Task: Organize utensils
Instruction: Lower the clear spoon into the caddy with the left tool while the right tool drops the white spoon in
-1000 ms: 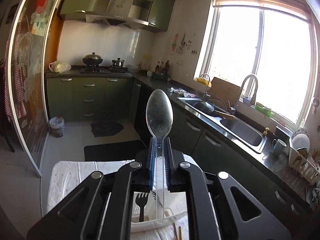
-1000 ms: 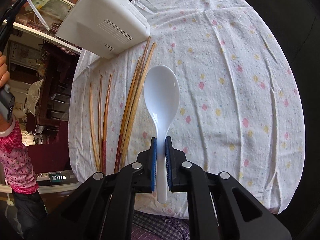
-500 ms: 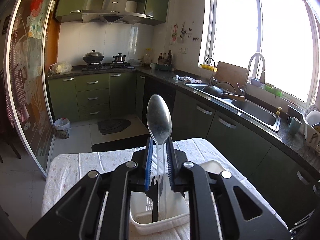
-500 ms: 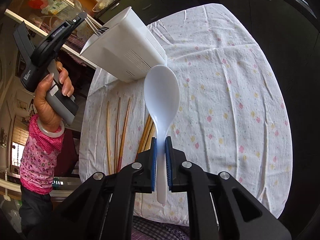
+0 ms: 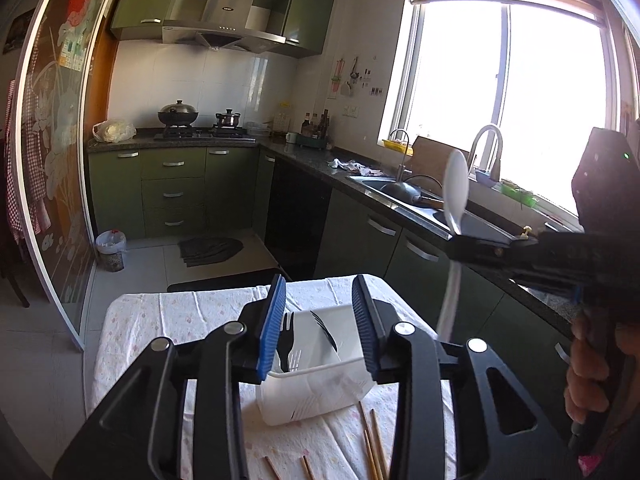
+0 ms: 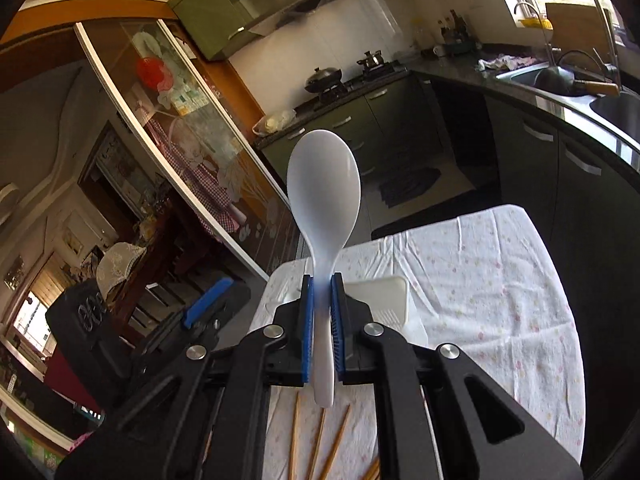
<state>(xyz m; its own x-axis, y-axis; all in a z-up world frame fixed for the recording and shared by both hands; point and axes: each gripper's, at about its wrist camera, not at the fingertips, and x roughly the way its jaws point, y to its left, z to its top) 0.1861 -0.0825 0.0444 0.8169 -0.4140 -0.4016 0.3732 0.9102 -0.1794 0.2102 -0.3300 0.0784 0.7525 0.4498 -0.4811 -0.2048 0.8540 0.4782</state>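
Gone from the left gripper (image 5: 320,322) is the clear spoon; fingers opening, empty, above the white holder (image 5: 316,372). Right gripper (image 6: 320,320) pinches the white spoon (image 6: 323,200): lower it handle-first, slowly.

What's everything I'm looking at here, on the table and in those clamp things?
Spoon: one, white, upright in the right gripper.
Bin: one, white, on the table beneath the left gripper.
Forks: at least two, black, standing in the bin.
Chopsticks: several, wooden, loose on the tablecloth in front of the bin.
Tablecloth: one, white with small pastel spots, covering the table.
Wok: one, dark, on the stove at the back.
Sink: one, steel, under the window.
Left gripper: black with blue pads, jaws opening, nothing between them.
Right gripper: black with blue pads, shut on the spoon's handle.
Hand: one, holding the right gripper's grip.
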